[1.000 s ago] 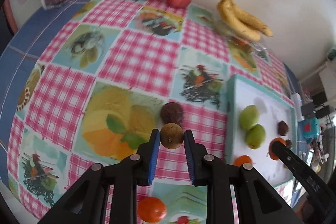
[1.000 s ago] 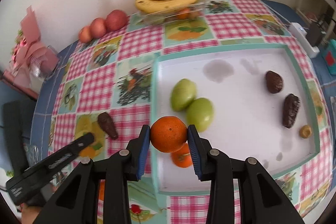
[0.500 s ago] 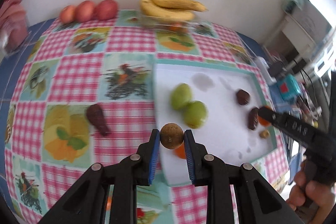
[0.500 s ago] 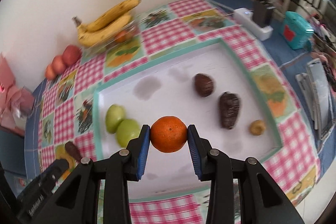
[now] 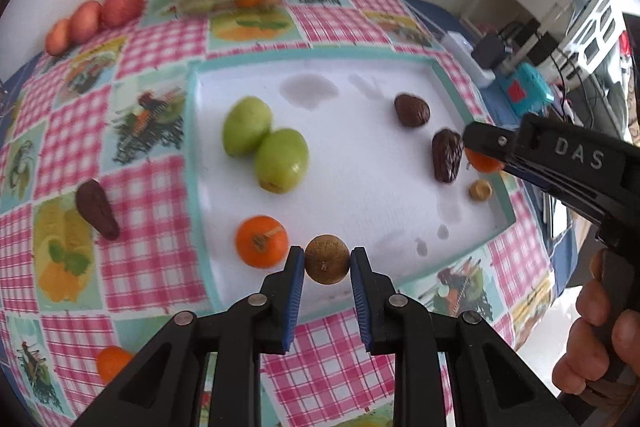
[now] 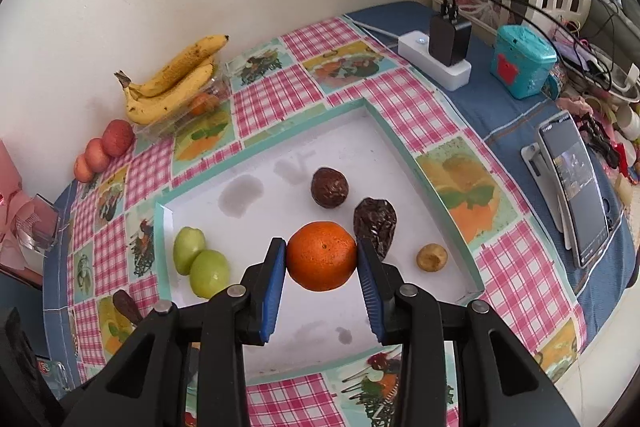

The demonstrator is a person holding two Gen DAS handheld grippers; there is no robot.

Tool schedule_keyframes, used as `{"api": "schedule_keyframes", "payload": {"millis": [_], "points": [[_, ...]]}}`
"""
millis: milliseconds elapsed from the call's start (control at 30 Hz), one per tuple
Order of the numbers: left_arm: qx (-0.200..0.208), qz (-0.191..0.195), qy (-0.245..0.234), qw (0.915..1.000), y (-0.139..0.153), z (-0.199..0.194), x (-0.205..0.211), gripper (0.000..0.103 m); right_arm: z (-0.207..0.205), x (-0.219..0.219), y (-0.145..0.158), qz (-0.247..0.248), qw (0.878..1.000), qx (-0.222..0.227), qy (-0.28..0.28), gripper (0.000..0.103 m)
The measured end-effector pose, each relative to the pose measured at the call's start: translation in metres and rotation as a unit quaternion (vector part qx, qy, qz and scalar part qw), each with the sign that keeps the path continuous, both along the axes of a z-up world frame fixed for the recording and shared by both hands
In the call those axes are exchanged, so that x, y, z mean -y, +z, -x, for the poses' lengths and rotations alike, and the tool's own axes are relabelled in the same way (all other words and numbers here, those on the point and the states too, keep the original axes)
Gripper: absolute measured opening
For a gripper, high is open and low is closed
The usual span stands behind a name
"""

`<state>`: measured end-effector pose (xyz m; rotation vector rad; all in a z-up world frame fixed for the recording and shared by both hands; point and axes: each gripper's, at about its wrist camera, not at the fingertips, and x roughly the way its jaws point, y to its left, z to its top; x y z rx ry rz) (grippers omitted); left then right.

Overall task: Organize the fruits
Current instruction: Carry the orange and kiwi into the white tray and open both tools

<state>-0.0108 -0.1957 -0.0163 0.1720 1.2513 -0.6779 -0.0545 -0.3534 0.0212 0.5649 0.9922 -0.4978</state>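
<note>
I have both loads over the white tray (image 5: 360,187) now: the left hand-held gripper (image 5: 327,261) is clamped on a small round brown fruit (image 5: 327,259) above the tray's near edge, and the right hand-held gripper (image 6: 321,255) is closed on an orange (image 6: 321,255) above the tray's right half, close to the two dark dates (image 6: 374,223). To sort well, I'd judge the orange belongs beside the orange already lying in the tray (image 5: 262,241) at its near left, and the brown fruit next to the small tan one (image 5: 480,189) at the near right, so my hands may have to cross. I'd lower each fruit until it rests on the tray before letting the pads part, since round fruit rolls, and keep clear of the green pair (image 5: 266,143).
</note>
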Motion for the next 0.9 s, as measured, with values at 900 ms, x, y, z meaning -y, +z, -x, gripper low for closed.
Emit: {"api": "schedule_keyframes", "payload": {"millis": [900], "points": [[-0.041,-0.05,0.006,0.9978,-0.041,-0.008,0.019,0.026,-0.017,0.0,-0.068,-0.051,0.994,-0.094,0.021,0.038]]}}
